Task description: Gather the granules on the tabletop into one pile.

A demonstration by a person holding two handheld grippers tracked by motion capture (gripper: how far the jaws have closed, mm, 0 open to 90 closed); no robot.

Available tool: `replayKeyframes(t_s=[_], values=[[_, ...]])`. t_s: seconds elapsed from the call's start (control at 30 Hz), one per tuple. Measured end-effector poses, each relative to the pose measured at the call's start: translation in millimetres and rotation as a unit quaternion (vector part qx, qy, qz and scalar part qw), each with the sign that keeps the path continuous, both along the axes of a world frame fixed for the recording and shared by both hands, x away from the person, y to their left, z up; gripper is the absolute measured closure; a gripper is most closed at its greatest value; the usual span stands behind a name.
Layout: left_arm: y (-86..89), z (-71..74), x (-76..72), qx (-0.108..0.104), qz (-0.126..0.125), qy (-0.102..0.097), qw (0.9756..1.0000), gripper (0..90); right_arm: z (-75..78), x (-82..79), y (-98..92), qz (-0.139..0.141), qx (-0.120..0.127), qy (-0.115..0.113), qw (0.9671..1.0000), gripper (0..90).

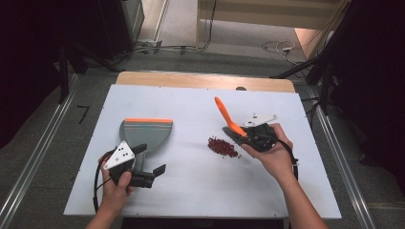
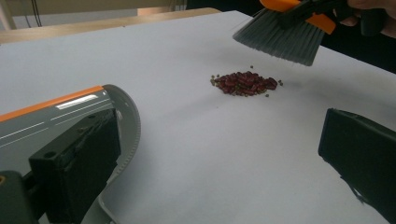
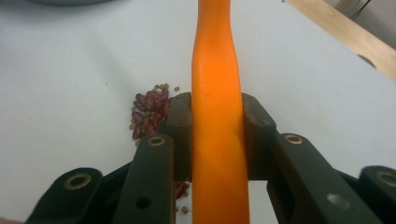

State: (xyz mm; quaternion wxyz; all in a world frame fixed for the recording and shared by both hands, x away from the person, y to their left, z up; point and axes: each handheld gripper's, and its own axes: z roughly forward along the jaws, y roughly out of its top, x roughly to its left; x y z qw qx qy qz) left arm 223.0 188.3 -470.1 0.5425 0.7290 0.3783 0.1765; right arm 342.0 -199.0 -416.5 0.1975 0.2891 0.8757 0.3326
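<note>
On the white table (image 1: 191,191), the right tool (image 3: 217,135), clamping the brush (image 1: 228,120), could scatter the beans (image 1: 222,146) below it past the dustpan (image 1: 145,133) beside the open, empty left tool (image 1: 145,172).

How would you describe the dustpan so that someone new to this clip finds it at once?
Start at the white table top and look at its left half, near the left gripper. The dustpan lies flat there, grey with an orange strip along its far edge. The brush is slim and held up; the beans are a small red heap.
</note>
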Motion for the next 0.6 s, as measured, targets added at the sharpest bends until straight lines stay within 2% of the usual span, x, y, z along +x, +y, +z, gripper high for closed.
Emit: replayKeyframes(t_s=[0.1, 0.27, 0.37, 0.6], values=[[-0.5, 0.3, -0.2, 0.001, -0.001, -0.001, 1.0000, 0.0, 0.9, -4.9, -9.5, -0.025, 0.015, 0.017, 0.9994, 68.4], [-0.5, 0.2, -0.2, 0.000, 0.001, -0.001, 1.0000, 0.0, 0.8, -9.9, -27.8, -0.036, 0.054, 0.034, 0.9973, 68.5], [0.4, 0.0, 0.1, 0.000, 0.002, -0.001, 1.0000, 0.0, 0.1, -13.3, -38.7, -0.044, 0.070, 0.036, 0.9959, 68.5], [1.9, 0.3, 0.2, -0.002, 0.005, -0.001, 1.0000, 0.0, -4.2, -20.3, -62.7, -0.062, 0.092, 0.046, 0.9927, 68.5]])
